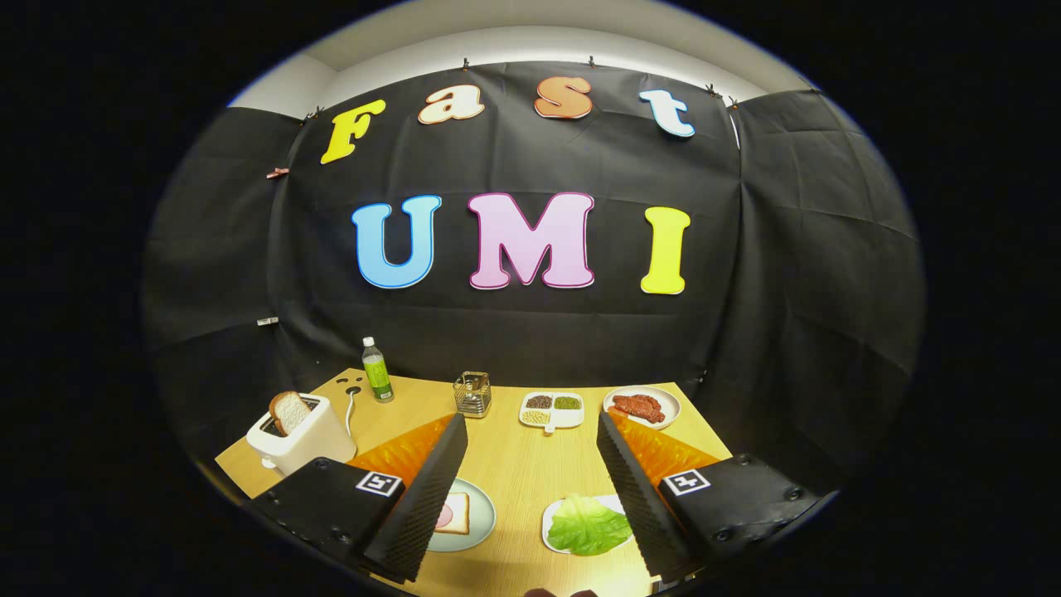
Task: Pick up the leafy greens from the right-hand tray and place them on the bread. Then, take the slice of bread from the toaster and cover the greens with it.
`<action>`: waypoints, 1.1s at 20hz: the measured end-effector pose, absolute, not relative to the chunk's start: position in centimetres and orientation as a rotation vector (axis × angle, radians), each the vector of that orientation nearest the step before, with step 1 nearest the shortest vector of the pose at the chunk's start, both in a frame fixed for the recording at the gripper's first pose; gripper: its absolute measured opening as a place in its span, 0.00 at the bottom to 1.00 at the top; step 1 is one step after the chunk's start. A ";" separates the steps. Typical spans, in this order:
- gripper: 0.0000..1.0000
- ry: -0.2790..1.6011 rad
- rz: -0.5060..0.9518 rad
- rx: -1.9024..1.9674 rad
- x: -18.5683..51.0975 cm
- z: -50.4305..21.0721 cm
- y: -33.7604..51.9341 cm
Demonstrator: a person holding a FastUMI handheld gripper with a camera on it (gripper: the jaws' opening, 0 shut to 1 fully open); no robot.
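The gripper is hovering above the table with its fingers spread wide, grasping nothing; the leafy greens are lying on a white tray between the fingers, close to the right one; the bread is sitting on a plate beside the left finger; another slice is standing in the toaster further left.

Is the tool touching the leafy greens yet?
Apart. In the gripper view the tool is open and the leafy greens lie on their tray between the fingers, bare table showing around them.
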State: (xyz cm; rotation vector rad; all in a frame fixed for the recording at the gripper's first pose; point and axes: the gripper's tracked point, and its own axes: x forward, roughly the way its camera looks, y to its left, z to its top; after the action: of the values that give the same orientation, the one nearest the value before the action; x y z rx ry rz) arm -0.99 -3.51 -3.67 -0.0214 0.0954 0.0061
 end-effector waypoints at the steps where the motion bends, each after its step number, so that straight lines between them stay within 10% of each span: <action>1: 0.98 0.107 0.008 -0.014 -0.8 -4.3 -3.8; 22: 1.00 0.606 0.059 0.004 4.6 -26.6 -11.8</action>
State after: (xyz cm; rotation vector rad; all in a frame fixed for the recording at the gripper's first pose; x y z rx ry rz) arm 4.57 -11.75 -26.64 0.0044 0.6056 0.0587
